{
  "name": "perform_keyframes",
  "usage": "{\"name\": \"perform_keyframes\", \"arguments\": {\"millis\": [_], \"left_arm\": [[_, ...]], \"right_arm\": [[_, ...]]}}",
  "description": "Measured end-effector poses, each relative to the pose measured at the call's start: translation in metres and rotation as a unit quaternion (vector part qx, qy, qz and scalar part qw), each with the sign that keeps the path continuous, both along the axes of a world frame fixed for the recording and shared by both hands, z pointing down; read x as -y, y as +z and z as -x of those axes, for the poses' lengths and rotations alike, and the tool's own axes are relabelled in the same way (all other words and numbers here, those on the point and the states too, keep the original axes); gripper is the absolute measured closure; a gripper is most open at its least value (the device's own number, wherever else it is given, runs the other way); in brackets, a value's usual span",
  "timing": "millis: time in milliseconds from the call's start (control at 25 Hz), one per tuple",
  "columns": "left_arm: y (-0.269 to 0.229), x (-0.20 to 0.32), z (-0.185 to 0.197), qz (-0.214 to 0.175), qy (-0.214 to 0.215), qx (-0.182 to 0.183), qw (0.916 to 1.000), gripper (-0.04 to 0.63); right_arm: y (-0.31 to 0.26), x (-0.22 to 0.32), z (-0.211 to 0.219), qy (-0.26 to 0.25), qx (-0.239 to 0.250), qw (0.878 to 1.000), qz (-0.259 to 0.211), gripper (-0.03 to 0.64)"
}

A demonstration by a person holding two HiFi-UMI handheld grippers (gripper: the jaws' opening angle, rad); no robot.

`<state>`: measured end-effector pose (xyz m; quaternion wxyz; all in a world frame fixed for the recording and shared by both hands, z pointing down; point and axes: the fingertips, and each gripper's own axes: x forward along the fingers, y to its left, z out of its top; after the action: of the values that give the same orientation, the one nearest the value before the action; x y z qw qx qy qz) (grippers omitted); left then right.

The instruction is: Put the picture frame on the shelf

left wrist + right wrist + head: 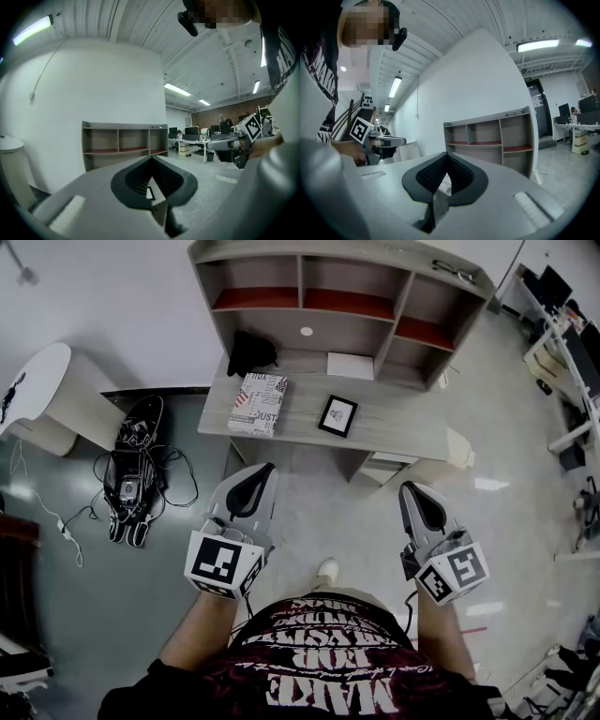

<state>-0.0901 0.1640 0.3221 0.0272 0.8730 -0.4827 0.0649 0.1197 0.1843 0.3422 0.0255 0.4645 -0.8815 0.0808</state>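
The picture frame (337,415), small and black-edged, lies on the grey desk top (394,423) under the shelf unit (347,296), which has open compartments with red boards. My left gripper (269,468) and right gripper (406,487) hang side by side in front of the desk, short of it, both pointing at it with nothing in them. The left gripper view shows my left gripper (151,159) with its tips together and the shelf unit (124,145) beyond. In the right gripper view the right gripper (446,154) is likewise shut, facing the shelf unit (492,140).
A patterned book (258,402), a black object (251,352) and a white box (350,365) also lie on the desk. Cables and devices (131,474) are on the floor at left, beside a round white table (42,395). Office desks (562,343) stand at right.
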Motion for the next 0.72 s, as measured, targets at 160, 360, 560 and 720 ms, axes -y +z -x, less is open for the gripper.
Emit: {"name": "perform_keyframes", "arguments": {"millis": [160, 360, 560, 720], "left_arm": [[-0.004, 0.014, -0.01, -0.004, -0.005, 0.003, 1.0, 0.592], [-0.006, 0.027, -0.018, -0.005, -0.01, 0.009, 0.9999, 0.592], [-0.009, 0.036, -0.025, -0.002, -0.02, 0.002, 0.9998, 0.592], [-0.014, 0.043, -0.034, -0.008, -0.026, -0.001, 0.9996, 0.592]], "right_arm": [[0.0, 0.016, -0.008, -0.008, 0.007, 1.0, 0.002, 0.589], [-0.001, 0.032, -0.013, -0.02, 0.014, 1.0, -0.003, 0.589], [-0.002, 0.042, -0.023, -0.028, 0.021, 0.999, -0.007, 0.589], [-0.008, 0.049, -0.034, -0.032, 0.021, 0.999, -0.016, 0.589]]}}
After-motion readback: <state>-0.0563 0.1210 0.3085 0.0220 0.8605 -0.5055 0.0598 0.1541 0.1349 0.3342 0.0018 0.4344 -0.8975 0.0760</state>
